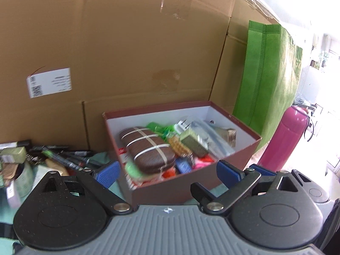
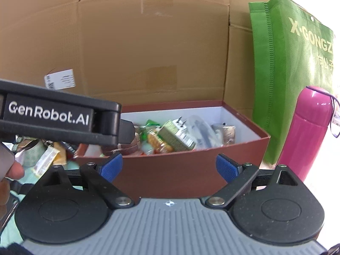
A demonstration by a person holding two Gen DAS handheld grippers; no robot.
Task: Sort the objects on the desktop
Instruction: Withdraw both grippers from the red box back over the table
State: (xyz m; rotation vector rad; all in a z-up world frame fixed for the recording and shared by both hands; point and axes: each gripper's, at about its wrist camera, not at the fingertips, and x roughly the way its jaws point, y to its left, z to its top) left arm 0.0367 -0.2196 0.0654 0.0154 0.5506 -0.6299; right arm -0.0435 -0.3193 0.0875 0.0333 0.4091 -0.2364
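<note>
A pale green cloth covers the desk (image 1: 102, 156), backed by a tall brown cardboard wall (image 1: 127, 42). The open maroon cardboard box with white lining (image 1: 191, 189) stands against that wall, holding a brown oval case bound with rubber bands (image 1: 148, 148) and mixed small packets. Right of the box stand a bright green fabric bag (image 2: 286, 68) and a magenta flask (image 2: 308, 131).

Only the left wrist view shows the heap of black pens (image 1: 63, 157) left of the box; only the right wrist view shows a fingertip (image 2: 14, 170).

The left gripper (image 1: 167, 170) and right gripper (image 2: 169, 166) hang spread and empty just before the box's near wall.
</note>
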